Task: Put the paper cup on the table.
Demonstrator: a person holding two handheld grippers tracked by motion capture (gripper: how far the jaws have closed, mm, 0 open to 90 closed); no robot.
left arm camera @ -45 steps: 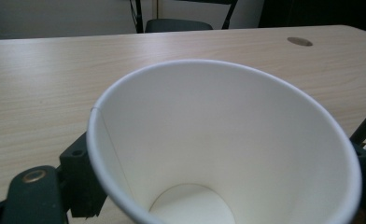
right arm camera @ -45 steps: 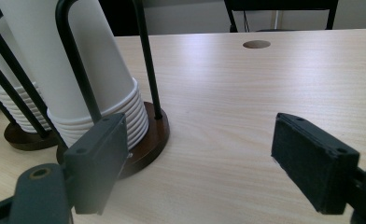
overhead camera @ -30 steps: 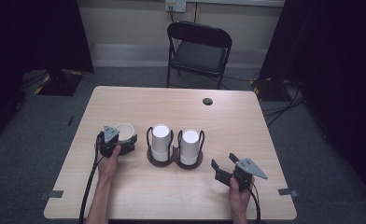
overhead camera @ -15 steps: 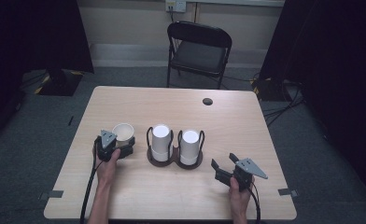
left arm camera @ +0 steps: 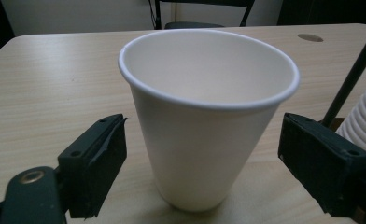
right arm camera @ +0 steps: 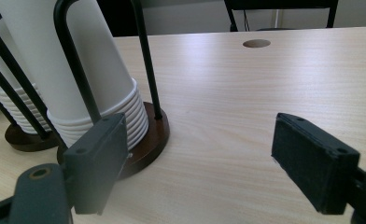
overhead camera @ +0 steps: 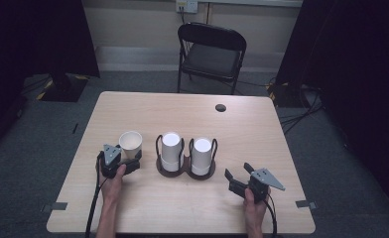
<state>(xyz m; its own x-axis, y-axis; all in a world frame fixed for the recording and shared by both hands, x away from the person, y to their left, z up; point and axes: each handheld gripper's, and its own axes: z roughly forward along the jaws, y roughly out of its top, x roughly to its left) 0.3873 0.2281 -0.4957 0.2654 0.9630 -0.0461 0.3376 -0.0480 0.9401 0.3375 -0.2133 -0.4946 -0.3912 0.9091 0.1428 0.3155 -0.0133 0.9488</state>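
Drawing back toward the table's (overhead camera: 192,208) near edge, the left gripper (overhead camera: 128,161) has released the upright cup (overhead camera: 130,144) (jaws spread, apart); right gripper (overhead camera: 237,179) idles open.

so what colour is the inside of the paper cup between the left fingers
Plain white inside, like the outside of the upright white paper cup; the left gripper view shows it best.

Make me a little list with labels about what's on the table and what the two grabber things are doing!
single cup: white paper cup, upright, mouth up, on the table
left hand-held gripper: open, jaws either side of the cup, gaps showing
right hand-held gripper: open, holding nothing, near the holder
cup holder: dark base with wire loops, two stacks of upside-down cups
behind table: black folding chair
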